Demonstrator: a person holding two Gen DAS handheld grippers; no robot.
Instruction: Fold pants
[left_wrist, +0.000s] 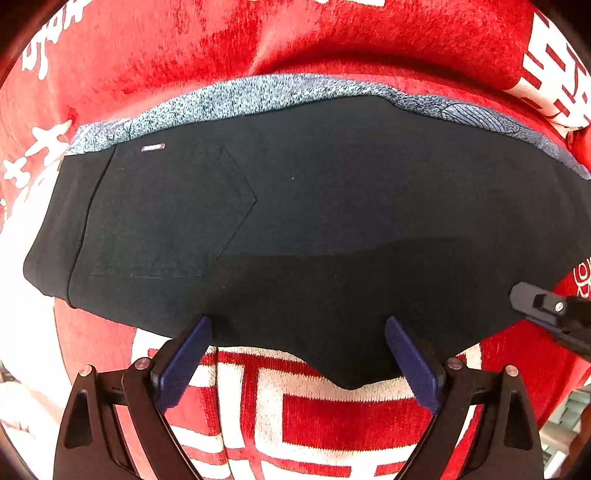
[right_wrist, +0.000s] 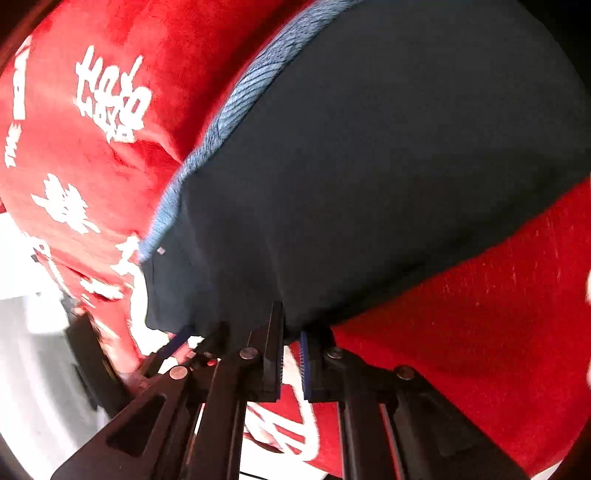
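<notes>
Left wrist view: the pants (left_wrist: 295, 221) lie flat on a red blanket (left_wrist: 147, 55) with white lettering — black fabric, back pocket (left_wrist: 166, 214) facing up, a small tag near the top left. A strip of blue-grey patterned cloth (left_wrist: 258, 96) peeks out along the far edge, though it's hard to say if it's the pants' inside or a separate piece. The left gripper (left_wrist: 297, 332) sits spread wide, its blue pads at the near hem, nothing pinched between them. The right gripper (left_wrist: 546, 306) pokes in at the right edge, at the pants' side.

Right wrist view: blurry, but the right gripper has its fingers nearly together — a small gap shows lower down — with the tips at the pants' edge. Whether fabric is actually caught can't be told. The left gripper's blue pad shows at lower left.
</notes>
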